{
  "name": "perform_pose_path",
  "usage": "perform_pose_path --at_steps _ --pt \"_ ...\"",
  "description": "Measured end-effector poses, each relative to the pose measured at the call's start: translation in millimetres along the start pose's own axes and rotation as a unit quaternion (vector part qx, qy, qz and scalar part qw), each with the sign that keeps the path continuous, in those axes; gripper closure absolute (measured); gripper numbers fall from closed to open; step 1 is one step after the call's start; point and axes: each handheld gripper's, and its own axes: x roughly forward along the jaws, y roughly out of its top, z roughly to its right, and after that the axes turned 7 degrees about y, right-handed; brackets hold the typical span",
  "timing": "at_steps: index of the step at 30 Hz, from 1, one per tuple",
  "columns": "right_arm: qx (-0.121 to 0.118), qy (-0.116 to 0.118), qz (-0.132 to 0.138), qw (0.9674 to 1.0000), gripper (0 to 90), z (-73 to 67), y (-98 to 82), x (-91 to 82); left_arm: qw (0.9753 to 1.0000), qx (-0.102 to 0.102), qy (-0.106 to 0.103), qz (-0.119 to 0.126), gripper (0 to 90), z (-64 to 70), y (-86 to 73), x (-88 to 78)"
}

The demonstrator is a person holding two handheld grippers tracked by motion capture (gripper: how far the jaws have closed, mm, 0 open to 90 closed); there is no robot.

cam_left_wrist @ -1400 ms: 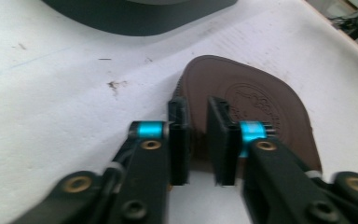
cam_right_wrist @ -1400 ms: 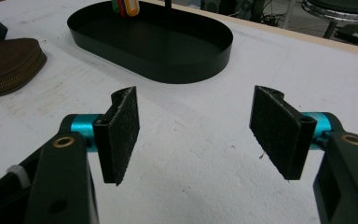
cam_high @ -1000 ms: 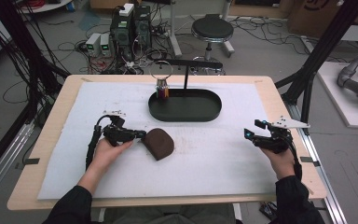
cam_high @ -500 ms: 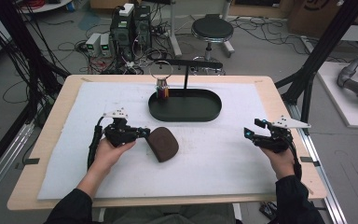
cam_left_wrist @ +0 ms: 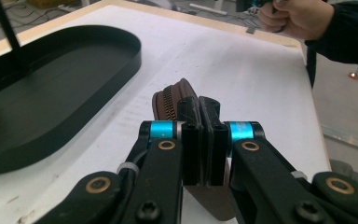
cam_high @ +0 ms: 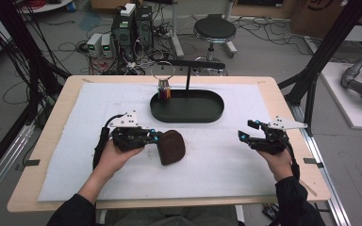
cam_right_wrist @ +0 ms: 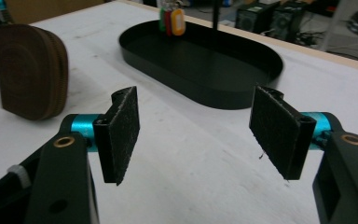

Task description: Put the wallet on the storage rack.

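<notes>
Pouch pinched in my left gripper, right one waiting

My left gripper (cam_high: 156,137) has just closed on the edge of the brown zip pouch (cam_high: 171,147), tipping it on edge above the white mat (cam_high: 217,160) near the black tray (cam_high: 187,106), so its zip faces up; my right gripper (cam_high: 245,137) hovers apart, jaws wide and empty, ready to assist.

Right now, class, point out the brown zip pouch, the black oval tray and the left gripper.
brown zip pouch (cam_high: 172,147), high view, its top face.
black oval tray (cam_high: 217,113), high view, its right rim.
left gripper (cam_left_wrist: 204,122), left gripper view, between the fingertips pinching the pouch.
</notes>
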Motion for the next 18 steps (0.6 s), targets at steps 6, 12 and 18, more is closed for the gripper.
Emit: perform_pose_path --at_steps 6,12,18 --pt "-0.012 0.060 -0.002 0.9981 32.1 -10.6 7.6 17.0 0.9994 0.021 -0.026 0.003 87.9 3.8 2.8 1.0" --pt "-0.033 0.119 -0.016 0.9922 31.5 -24.9 21.5 44.6 0.9987 0.028 -0.042 0.007 88.6 5.6 4.0 3.1" --pt "-0.040 0.170 -0.030 0.9842 31.0 -35.1 31.3 73.5 0.9985 0.025 -0.049 0.005 88.6 4.3 2.9 1.5"
